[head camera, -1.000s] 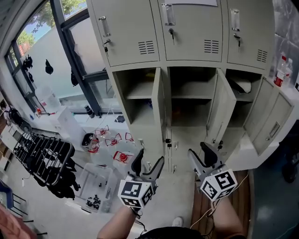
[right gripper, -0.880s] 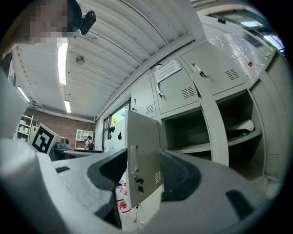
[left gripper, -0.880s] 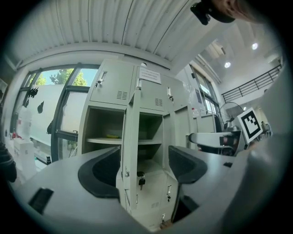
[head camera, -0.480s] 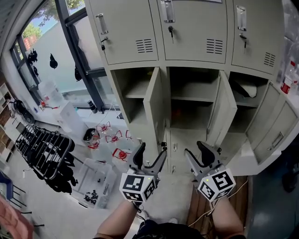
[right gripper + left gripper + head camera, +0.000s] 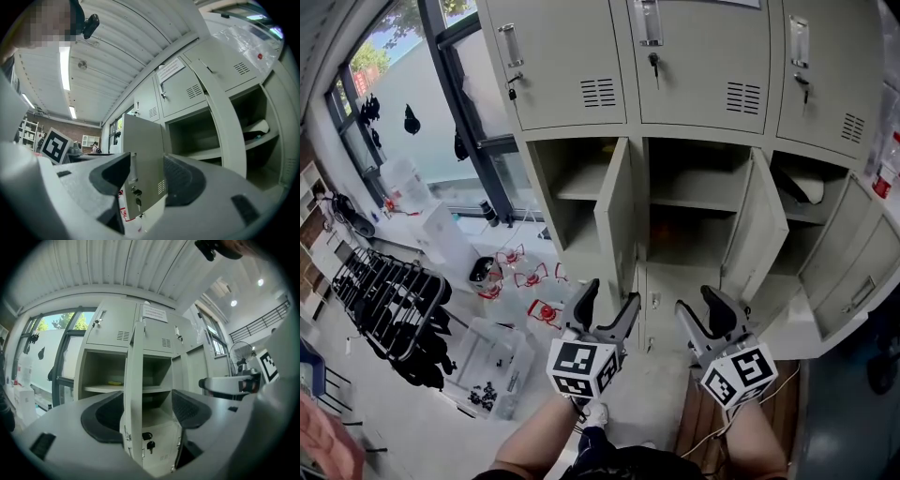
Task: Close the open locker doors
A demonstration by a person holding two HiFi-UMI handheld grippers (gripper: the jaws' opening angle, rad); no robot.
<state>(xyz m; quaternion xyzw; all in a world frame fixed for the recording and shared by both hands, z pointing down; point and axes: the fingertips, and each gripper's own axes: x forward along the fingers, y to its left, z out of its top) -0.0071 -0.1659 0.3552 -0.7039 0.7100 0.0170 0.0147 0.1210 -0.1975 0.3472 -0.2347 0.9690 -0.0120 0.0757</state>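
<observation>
When seen from above, three open doors in lower row of locker bank [image 5: 581,56]: left door [image 5: 617,220], middle door [image 5: 757,234], right door [image 5: 848,267]. All upright, long axis vertical, swung out toward camera, free edges pointing forward. Upper row: three doors shut, keys [image 5: 653,64] in locks. Left hand-held gripper [image 5: 609,298]: spread wide, just narrowed slightly, pinching nothing, lined up with left door's edge, apart from it. Right hand-held gripper [image 5: 701,307]: spread, pinching nothing, short of middle door. On floor to the left: black rack [image 5: 389,314], clear bins [image 5: 492,361], red-and-white parts [image 5: 546,314], beside window [image 5: 403,122].
</observation>
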